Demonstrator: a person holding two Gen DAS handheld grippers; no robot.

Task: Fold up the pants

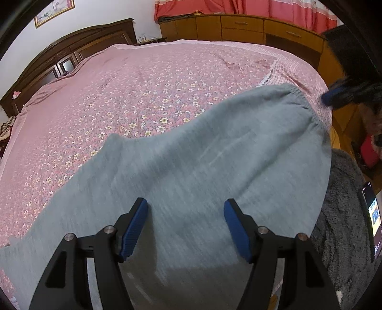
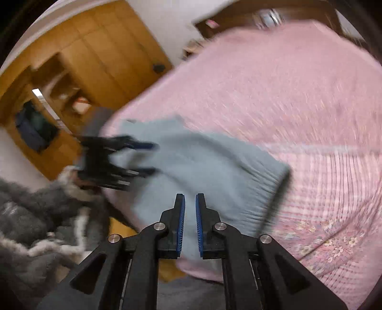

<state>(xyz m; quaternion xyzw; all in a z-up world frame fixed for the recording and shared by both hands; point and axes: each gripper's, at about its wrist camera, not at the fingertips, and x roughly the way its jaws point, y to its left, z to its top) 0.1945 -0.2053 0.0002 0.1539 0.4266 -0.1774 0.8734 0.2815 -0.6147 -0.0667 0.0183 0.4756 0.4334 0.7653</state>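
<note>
Grey pants (image 1: 191, 152) lie spread on the pink flowered bedspread (image 1: 119, 95), the elastic waistband (image 1: 300, 97) at the far right and a leg running to the lower left. My left gripper (image 1: 185, 201) hovers over the middle of the cloth, open, with nothing pinched between its blue pads. In the right wrist view the same pants (image 2: 210, 167) lie ahead with the waistband (image 2: 269, 188) on the right. My right gripper (image 2: 189, 195) is shut with only a thin slit between the pads, holding nothing, above the near edge of the pants. The left gripper (image 2: 145, 157) shows blurred at the left.
A dark wooden headboard (image 1: 59, 57) stands at the bed's far side, with orange wooden cabinets (image 1: 238, 26) and a red curtain (image 1: 238, 7) beyond. A person's fluffy grey sleeve (image 2: 28, 214) and a lit phone (image 1: 372, 214) sit near the bed's edge.
</note>
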